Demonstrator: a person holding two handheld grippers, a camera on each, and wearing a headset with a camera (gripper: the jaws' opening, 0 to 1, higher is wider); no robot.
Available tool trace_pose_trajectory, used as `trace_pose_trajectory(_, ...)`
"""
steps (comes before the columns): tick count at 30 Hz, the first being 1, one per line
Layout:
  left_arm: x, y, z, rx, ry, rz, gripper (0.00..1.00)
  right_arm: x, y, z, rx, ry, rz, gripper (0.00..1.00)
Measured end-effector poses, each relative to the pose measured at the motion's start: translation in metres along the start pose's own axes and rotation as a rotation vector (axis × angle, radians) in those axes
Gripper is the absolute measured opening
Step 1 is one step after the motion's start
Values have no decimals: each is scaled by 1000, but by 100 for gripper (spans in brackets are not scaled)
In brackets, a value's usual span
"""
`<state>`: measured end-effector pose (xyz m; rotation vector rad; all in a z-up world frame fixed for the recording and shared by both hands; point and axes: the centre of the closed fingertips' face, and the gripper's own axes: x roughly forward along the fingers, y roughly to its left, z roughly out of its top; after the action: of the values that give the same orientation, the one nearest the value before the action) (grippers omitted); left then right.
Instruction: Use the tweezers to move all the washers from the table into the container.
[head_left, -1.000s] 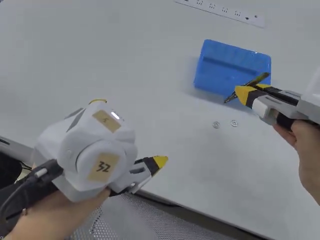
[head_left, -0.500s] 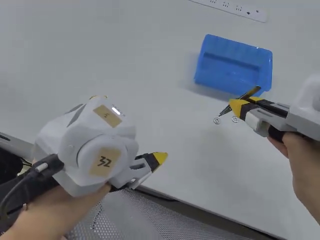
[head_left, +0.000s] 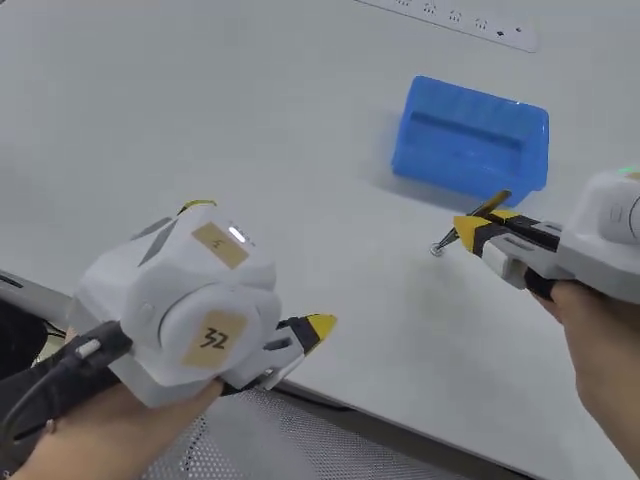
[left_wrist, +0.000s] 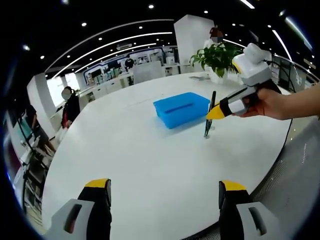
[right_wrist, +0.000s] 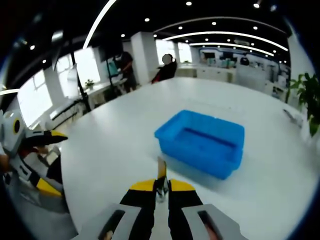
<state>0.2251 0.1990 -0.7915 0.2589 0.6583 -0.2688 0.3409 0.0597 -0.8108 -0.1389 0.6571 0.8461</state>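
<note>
Clamping tweezers (head_left: 448, 240) in right gripper (head_left: 470, 230), tips down at washer (head_left: 436, 250) on table (head_left: 250, 120), near blue container (head_left: 470, 135). Holding left gripper (left_wrist: 162, 187) jaws wide apart by table's near edge.

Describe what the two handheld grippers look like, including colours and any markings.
The left gripper has a bulky white housing with two tan stickers, one reading 32, a small lit indicator and a black cable trailing from its back. Its jaws are black with yellow tips. The right gripper has a similar white body and the same black, yellow-tipped jaws.
</note>
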Motion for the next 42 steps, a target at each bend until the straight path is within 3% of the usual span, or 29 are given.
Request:
trace_pose_trajectory(6,0,-1,0,4,2,-5,91,1,5,-1,-82,-14,-23,4)
trace_pose_trajectory(14,0,-1,0,7,2,-5,91,0,10,5,-105,-16,-40,3)
trace_pose_trajectory(18,0,0,-1,6,2,-1,90,0,10,6,-86,-1,-23,3)
trace_pose_trajectory(20,0,-1,0,5,1,-2,91,-2,9,8,-31,-8,-11,3)
trace_pose_trajectory(24,0,0,0,5,-1,2,90,-10,7,18,-1,-34,-11,3)
trace_pose_trajectory(30,0,0,-1,8,2,3,90,-19,1,38,-14,-71,-19,3)
trace_pose_trajectory(38,0,-1,0,3,-2,-4,91,-21,-7,57,-24,-114,-39,3)
trace_pose_trajectory(42,0,-1,1,-1,-7,-6,91,-18,-18,70,-44,-138,-62,3)
